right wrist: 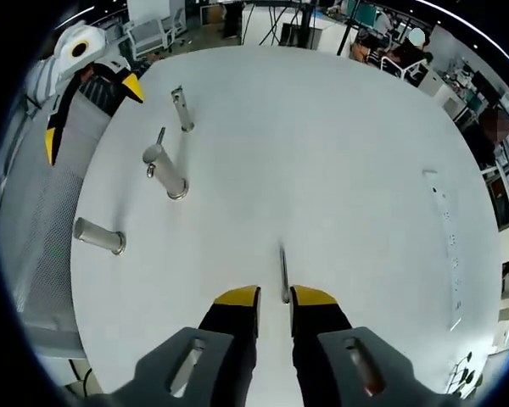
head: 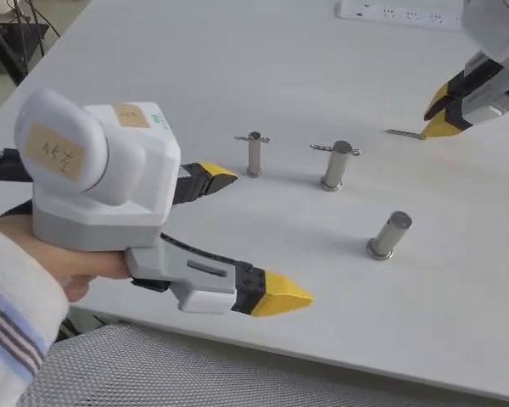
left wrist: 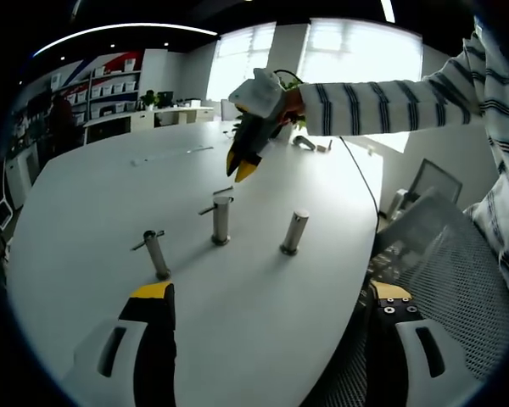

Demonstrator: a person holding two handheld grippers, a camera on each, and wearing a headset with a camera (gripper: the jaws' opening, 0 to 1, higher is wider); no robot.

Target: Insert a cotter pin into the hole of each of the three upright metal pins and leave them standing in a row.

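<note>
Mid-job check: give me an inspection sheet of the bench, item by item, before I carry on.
Surface: white table, no marks seen.
Job's things: three metal pins upright in a loose row. First metal pin carries a fitted cotter pin, and the second metal pin has one too. Third metal pin has none.
Clutter: power strip at the far edge.
Grippers: left tool open, holding nothing, near the table's front edge. Right tool shut on a loose cotter pin.
Cables: black cables beyond the far left corner.
Surroundings: mesh chair beside the table; shelving in the room behind.
</note>
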